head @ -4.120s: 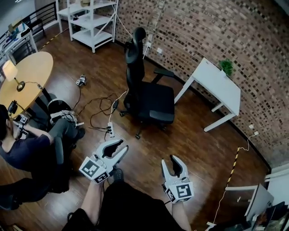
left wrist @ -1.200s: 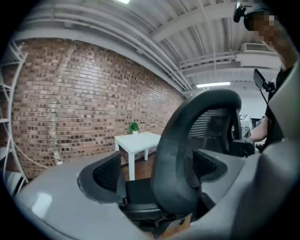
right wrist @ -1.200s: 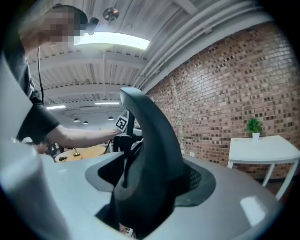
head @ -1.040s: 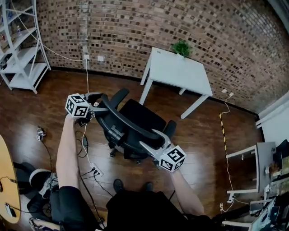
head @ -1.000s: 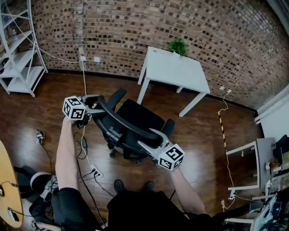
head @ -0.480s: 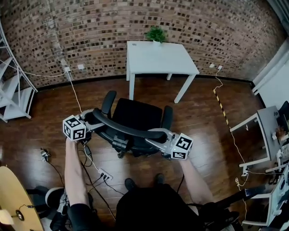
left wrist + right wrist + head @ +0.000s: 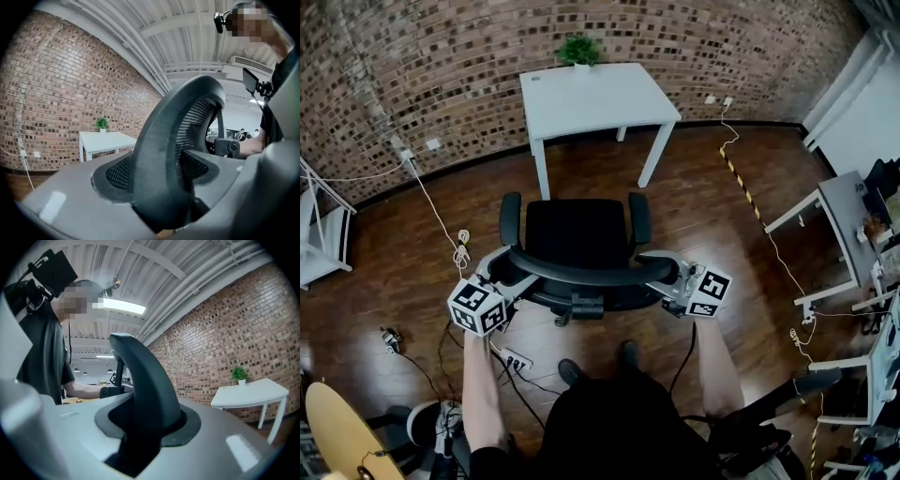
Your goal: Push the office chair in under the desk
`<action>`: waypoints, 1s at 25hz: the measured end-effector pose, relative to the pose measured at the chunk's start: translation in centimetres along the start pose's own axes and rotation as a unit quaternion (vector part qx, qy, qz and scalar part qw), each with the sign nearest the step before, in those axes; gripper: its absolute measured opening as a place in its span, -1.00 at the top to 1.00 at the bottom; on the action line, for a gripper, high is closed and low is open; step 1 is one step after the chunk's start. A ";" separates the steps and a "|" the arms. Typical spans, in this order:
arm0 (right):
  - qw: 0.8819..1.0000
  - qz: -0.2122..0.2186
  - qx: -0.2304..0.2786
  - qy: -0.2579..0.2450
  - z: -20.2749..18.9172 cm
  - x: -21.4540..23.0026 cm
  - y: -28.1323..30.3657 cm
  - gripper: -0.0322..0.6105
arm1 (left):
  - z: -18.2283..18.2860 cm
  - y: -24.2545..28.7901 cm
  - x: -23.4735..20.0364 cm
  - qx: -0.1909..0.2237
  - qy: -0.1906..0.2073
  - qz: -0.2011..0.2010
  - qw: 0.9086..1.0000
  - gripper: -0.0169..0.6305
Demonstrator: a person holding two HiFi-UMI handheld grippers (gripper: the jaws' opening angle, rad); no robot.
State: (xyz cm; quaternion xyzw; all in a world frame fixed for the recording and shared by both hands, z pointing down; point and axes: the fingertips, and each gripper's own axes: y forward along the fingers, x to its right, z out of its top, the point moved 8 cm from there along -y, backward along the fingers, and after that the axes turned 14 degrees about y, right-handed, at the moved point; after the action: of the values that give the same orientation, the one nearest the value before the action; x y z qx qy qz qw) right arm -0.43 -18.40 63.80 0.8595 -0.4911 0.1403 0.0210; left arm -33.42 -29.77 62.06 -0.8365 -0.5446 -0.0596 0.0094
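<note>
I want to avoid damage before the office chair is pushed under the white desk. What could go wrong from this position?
1. The armrests of the office chair look wide; if it rolls in off-centre, they may strike the legs of the white desk.
2. A bump could tip the potted plant at the desk's back edge.
3. The jaws of the right gripper have just opened slightly with the rim of the backrest between them, so that grip may slip.

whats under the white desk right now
Only its legs and wood floor show beneath the white desk; the office chair stands in front, not under. Its top hides the rest.
</note>
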 end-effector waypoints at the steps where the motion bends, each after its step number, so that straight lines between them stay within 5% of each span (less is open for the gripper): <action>1: 1.000 -0.005 0.001 0.000 -0.2 0.2 -1.4 0.44 | -0.1 0.6 1.3 0.003 0.000 0.004 1.000 -0.36; 10: 1.000 -0.030 0.006 -0.002 -1.1 1.1 -13.0 0.32 | -1.1 6.5 12.1 0.030 0.015 0.040 0.999 -0.36; 25: 1.000 -0.001 0.004 0.005 5.5 7.5 -28.4 0.31 | 3.3 21.0 21.8 0.032 0.021 0.074 0.997 -0.36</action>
State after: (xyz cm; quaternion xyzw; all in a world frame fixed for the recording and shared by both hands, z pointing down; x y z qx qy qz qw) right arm 28.48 -11.00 63.39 0.8596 -0.4892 0.1464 0.0198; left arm -5.25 -18.26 62.24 -0.8724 -0.4825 -0.0590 0.0520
